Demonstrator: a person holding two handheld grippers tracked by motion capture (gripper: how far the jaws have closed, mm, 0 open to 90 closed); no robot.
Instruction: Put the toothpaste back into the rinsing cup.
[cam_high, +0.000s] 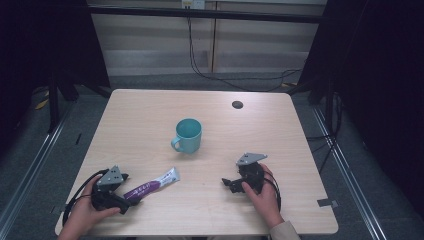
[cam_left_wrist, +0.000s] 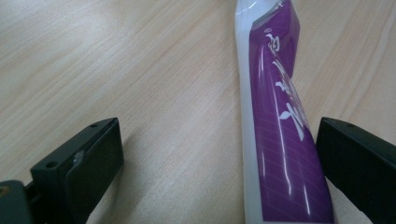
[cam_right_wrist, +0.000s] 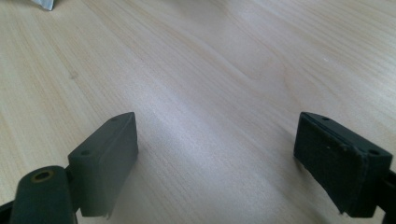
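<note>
The purple-and-white sachet (cam_high: 151, 186) lies flat on the table (cam_high: 280, 135) near the front edge, left of centre, running slantwise; in the left gripper view the sachet (cam_left_wrist: 275, 135) sits between the jaws of the left tool (cam_left_wrist: 219, 158), close beside one jaw and well clear of the other (jaws spread wide, nothing gripped); the left tool (cam_high: 125, 192) rests low at the sachet's near end; a teal mug (cam_high: 188, 135) stands farther off at mid-table; the right tool (cam_high: 231, 183), jaws likewise apart over bare wood, sits at the near right.
</note>
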